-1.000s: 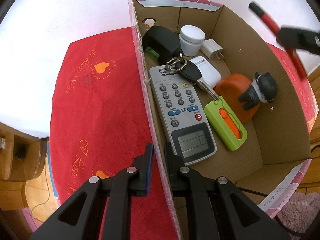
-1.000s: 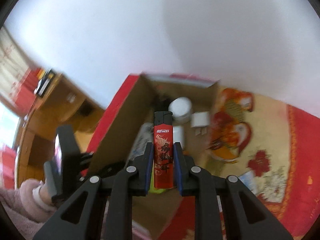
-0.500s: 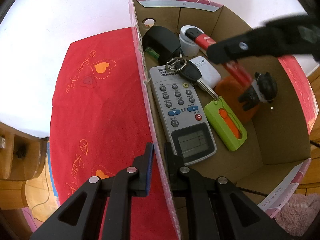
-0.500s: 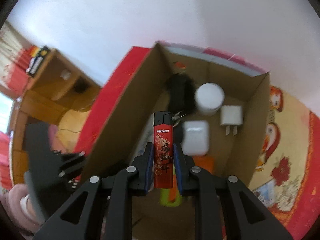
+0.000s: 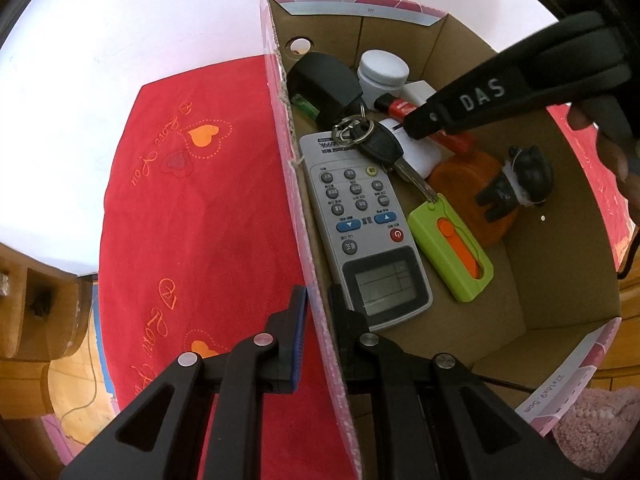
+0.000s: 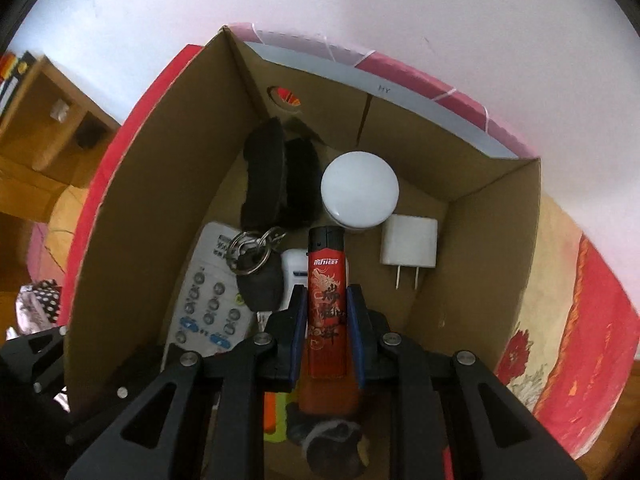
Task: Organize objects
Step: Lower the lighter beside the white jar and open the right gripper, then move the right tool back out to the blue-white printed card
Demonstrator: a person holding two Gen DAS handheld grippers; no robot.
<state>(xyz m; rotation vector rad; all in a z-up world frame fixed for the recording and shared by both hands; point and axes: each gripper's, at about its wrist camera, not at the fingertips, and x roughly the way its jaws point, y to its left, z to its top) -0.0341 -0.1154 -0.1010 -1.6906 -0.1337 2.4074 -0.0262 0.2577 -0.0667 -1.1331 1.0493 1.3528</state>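
Right now the right hand-held gripper (image 6: 327, 334) is clamped on a red lighter (image 6: 325, 312), the pads pressing its two long sides. The lighter stands lengthwise between the fingers, its black cap poking out past the fingertips, its lower end hidden behind the gripper body. Seen from the left wrist, that gripper reaches into the cardboard box (image 5: 560, 248) from the upper right, with the lighter's black tip (image 5: 394, 105) just beside the white jar (image 5: 383, 72) and above the white case (image 5: 418, 152).

Inside the box lie a grey remote (image 5: 366, 232) along the left wall, a car key (image 5: 376, 144) on a ring across the remote's top end, a green and orange cutter (image 5: 450, 246), an orange round thing (image 5: 476, 184) with a small dark figure (image 5: 516, 182) on it, a black adapter (image 5: 324, 84) in the far left corner, and a white plug (image 6: 409, 242) near the jar.

The left hand-held gripper (image 5: 318, 316) is clamped on the box's left wall, one finger outside, one inside beside the remote's screen end. The box sits on a red cloth (image 5: 192, 208) with stitched hearts.
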